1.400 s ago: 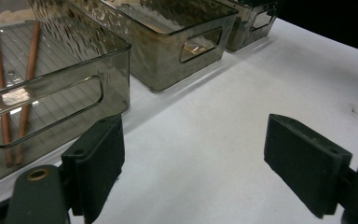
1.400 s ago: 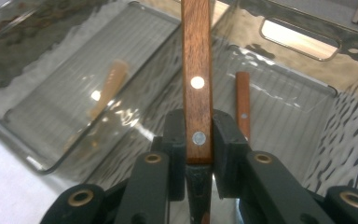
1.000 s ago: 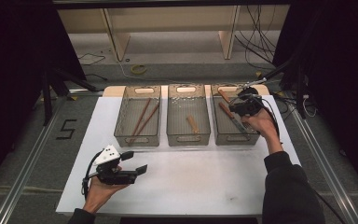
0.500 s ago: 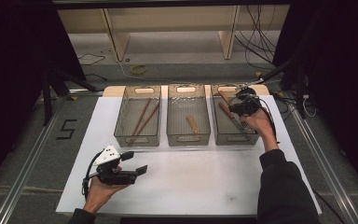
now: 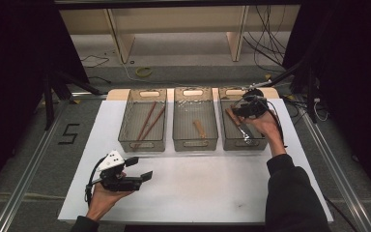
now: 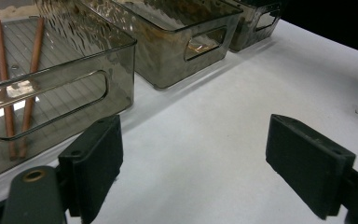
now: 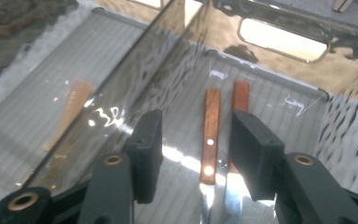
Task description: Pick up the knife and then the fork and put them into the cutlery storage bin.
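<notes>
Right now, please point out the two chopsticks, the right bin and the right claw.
two chopsticks (image 5: 147, 123), high view, middle of the pair.
right bin (image 5: 242, 143), high view, near wall.
right claw (image 7: 191, 149), right gripper view, midway between its fingertips.

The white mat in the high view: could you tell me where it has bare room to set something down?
The white mat is bare in front of the three bins, between the left claw and the person's right sleeve. The far half is crowded: left bin, middle bin, right bin, right claw above that one.
</notes>
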`<state>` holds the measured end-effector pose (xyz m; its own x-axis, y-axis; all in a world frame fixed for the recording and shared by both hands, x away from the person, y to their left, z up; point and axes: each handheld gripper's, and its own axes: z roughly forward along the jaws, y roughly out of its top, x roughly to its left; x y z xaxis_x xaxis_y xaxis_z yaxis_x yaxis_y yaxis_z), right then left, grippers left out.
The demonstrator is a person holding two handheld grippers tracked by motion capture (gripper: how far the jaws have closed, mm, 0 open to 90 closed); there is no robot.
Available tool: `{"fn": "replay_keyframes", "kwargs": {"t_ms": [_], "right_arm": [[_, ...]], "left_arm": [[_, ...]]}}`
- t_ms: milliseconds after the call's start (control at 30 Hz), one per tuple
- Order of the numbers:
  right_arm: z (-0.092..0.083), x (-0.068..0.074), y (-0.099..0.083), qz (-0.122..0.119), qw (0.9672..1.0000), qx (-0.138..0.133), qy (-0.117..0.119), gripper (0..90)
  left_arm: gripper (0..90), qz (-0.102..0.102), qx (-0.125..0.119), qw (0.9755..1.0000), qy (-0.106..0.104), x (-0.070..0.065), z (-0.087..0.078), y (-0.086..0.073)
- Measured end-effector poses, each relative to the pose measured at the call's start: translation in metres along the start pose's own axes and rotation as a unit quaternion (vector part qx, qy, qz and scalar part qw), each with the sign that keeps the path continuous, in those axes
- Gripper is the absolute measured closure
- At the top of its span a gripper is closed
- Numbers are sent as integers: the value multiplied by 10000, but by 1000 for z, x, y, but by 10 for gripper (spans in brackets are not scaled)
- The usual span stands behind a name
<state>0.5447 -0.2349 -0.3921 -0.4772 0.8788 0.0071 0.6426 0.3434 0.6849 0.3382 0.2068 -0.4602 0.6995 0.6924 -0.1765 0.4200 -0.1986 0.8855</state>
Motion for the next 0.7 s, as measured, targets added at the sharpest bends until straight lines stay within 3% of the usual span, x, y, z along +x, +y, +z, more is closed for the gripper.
{"fn": "replay_keyframes", "kwargs": {"t_ms": [333,700], "right_arm": [[-19,16,-6,103,9989,-250,371,410],[-42,41,-25,202,9948,-649,759,335]], "left_arm": [[181,-57,-16,10000,-20,0,0,0],[180,-45,27,10000,-52,0,3,2]]}}
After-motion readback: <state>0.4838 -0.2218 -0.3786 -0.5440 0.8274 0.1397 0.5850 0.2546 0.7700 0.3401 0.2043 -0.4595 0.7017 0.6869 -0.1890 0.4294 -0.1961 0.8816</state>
